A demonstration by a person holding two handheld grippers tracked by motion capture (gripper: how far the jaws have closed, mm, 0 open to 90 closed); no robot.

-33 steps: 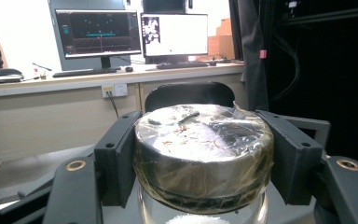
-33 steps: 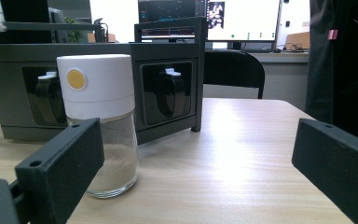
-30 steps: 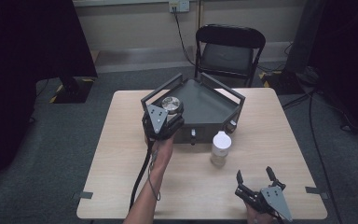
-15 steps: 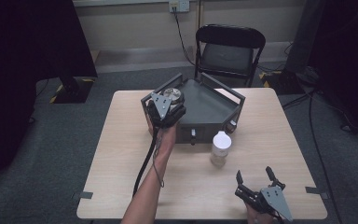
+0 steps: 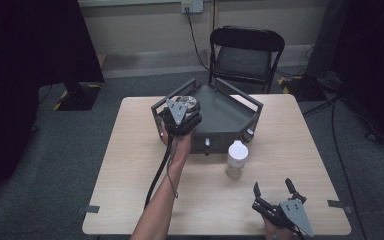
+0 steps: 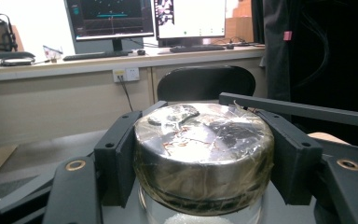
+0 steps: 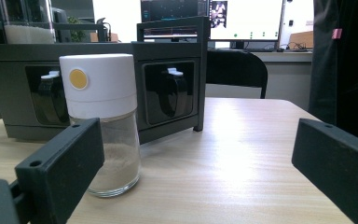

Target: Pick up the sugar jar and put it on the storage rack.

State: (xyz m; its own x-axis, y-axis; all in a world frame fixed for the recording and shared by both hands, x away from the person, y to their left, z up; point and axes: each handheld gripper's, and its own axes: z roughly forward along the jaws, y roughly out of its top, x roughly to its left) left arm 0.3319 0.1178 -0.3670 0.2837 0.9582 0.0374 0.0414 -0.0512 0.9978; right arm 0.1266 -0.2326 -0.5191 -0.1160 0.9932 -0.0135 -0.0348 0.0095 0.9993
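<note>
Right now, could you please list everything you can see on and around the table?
Table: one, light wood, centre of the high view.
Rack: one, dark grey, at the table's far middle.
Silver-lidded jar: one, clear glass with a shiny foil-like lid, held above the rack's left corner.
White-capped jar: one, clear with pale powder, standing on the table in front of the rack.
Folding chair: one, black, beyond the table.
Monitors: two, lit, on a desk far behind.
Left gripper: one, black, fingers shut on the silver-lidded jar.
Right gripper: one, black, fingers open, at the table's near right edge.
</note>
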